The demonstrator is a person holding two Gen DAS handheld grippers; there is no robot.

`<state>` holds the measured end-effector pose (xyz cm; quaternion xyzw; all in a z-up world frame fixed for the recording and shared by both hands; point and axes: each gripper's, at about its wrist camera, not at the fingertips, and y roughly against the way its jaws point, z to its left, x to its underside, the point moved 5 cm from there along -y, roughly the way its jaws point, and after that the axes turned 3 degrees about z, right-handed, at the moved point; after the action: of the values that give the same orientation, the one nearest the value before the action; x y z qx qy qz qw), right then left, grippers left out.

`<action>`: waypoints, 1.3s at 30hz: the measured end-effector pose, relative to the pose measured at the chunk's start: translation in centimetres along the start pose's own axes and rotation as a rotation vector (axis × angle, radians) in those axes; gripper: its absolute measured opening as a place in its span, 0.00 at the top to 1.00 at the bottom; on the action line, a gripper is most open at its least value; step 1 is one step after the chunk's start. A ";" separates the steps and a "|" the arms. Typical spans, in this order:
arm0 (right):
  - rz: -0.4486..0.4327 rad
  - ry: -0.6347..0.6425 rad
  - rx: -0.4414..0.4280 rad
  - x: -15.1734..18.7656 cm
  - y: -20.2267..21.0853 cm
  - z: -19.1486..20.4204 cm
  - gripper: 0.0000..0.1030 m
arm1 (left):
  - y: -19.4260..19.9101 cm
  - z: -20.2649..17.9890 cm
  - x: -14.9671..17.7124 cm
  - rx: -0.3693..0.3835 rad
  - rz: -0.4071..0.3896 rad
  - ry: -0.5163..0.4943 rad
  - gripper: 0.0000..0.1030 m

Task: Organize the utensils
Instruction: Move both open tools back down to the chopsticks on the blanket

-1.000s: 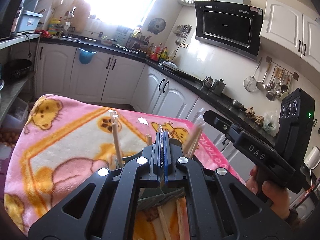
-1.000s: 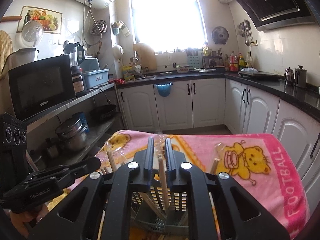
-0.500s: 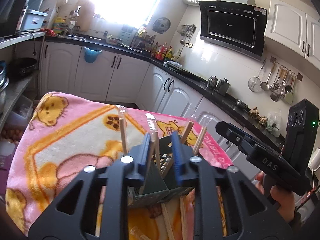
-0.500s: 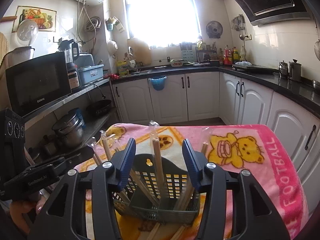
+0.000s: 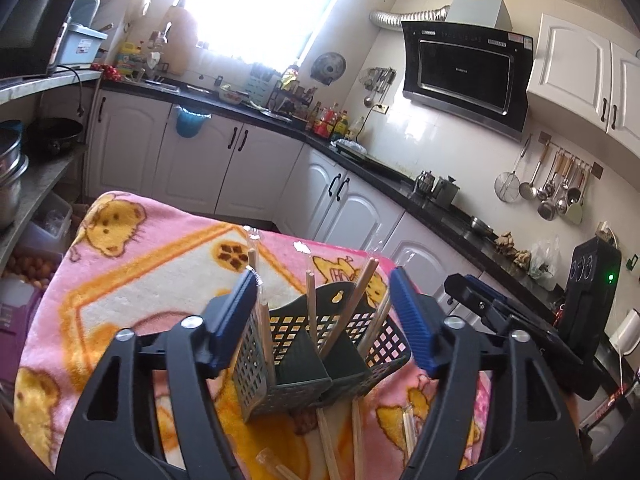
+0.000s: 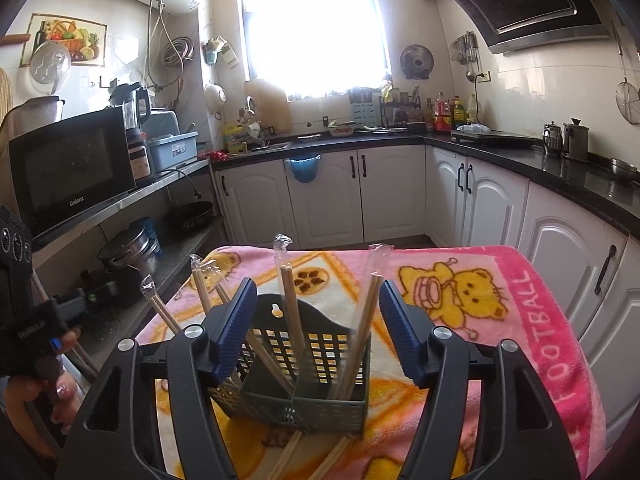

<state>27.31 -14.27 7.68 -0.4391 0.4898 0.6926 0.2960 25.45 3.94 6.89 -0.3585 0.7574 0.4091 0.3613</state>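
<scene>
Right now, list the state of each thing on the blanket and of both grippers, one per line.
Utensil basket: upright on the blanket.
Wrapped chopsticks: several standing tilted in the basket.
Loose chopsticks: lying flat beside the basket.
Left gripper: jaws just opened, holding nothing.
Right gripper: jaws just opened, holding nothing.

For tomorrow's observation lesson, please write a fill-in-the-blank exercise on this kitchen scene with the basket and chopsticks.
1. The grey utensil basket stands on a ____ blanket printed with yellow bears.
2. Several wrapped chopsticks stand ____ the basket.
3. More chopsticks lie loose on the blanket in ____ of the basket, on its near side.
4. The pads of both tongs are coloured ____.

Missing words: pink; inside; front; blue
</scene>
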 end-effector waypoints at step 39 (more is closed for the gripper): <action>0.020 0.043 -0.002 4.8 4.9 -0.2 0.24 | 2.9 0.5 5.1 -0.085 0.026 0.015 0.10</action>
<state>21.21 -16.26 5.41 -0.4492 0.4996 0.6865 0.2780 20.71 4.29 3.42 -0.3669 0.7465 0.4429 0.3347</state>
